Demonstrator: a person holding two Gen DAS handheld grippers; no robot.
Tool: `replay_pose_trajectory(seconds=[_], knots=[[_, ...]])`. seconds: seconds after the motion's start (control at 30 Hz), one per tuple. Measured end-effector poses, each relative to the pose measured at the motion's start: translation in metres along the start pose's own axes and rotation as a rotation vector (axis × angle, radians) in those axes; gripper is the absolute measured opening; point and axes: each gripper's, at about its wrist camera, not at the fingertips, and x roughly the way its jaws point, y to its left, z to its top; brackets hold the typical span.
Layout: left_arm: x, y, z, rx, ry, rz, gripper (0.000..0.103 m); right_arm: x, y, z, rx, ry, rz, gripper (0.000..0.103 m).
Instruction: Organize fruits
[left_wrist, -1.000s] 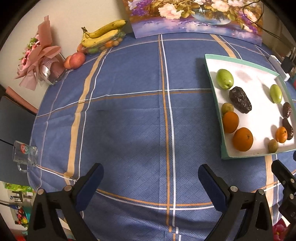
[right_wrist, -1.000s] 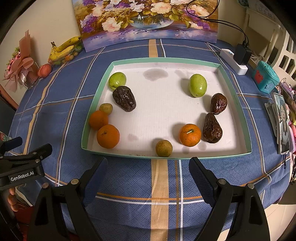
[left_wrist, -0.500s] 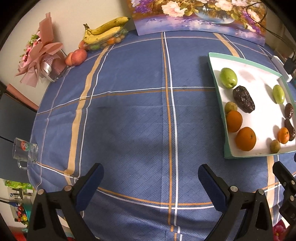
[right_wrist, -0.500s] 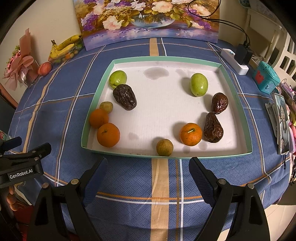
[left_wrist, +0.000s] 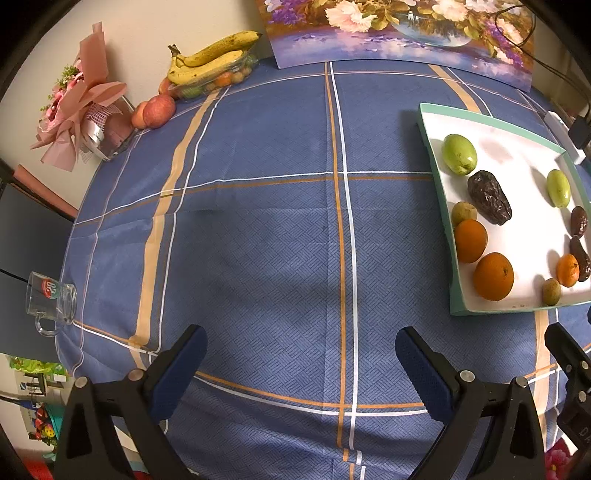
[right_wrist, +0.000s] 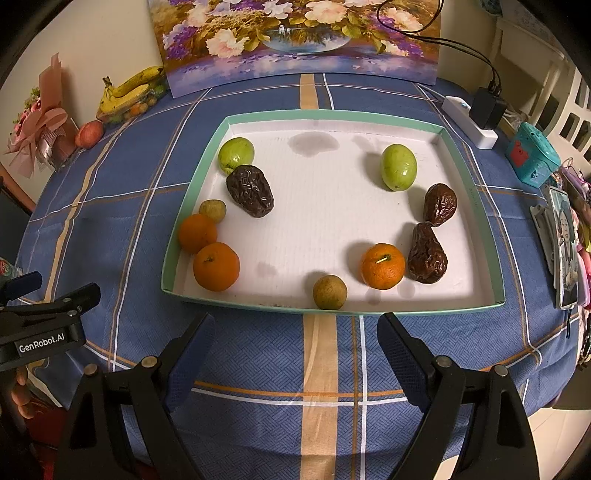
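Note:
A white tray with a teal rim holds two green fruits, three wrinkled brown dates, three oranges and two small tan fruits. My right gripper is open and empty, just in front of the tray's near rim. My left gripper is open and empty over bare blue cloth, left of the tray.
Bananas on a container of small fruit, an apple and a pink bouquet stand at the far left. A glass mug sits at the table's left edge. A flower painting, power strip and teal box border the tray.
The left wrist view has shifted a little, so the tray sits further right and lower in it. The right gripper has barely moved. Both grippers stay open.

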Motion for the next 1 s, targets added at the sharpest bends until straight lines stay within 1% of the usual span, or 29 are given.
replay_pose_trajectory(seconds=[1.0], knots=[[0.0034,0.0061,-0.0014,-0.028,0.016,0.006,0.103,0.0009,0.0013,0.0000,-0.005,0.009,-0.006,0.090]])
